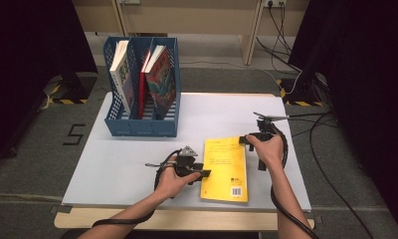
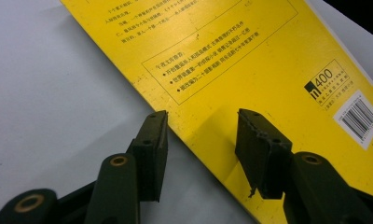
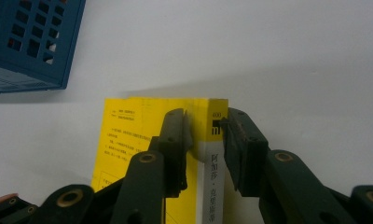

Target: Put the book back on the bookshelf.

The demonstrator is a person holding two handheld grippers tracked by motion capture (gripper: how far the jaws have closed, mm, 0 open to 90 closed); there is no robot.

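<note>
Item: flat yellow paperback book, back cover up with a barcode label, lying on the pale grey bench near its front edge, right of centre. Its white spine shows in the right gripper view.

Left tool: held in the person's left hand at the book's left long edge. In the left gripper view the black jaws stand apart, one over the bare bench just beside the book's edge, the other over the yellow cover; neither pad presses the book.

Right tool: held in the person's right hand at the book's far right corner. In the right gripper view the jaws straddle the spine corner, one on the yellow cover side, one on the outer side of the spine. They appear to clamp the corner, though contact at the pads is hard to confirm.

Also present: blue perforated plastic file rack at the bench's far left, well apart from the yellow book, with upright books in its compartments.
</note>
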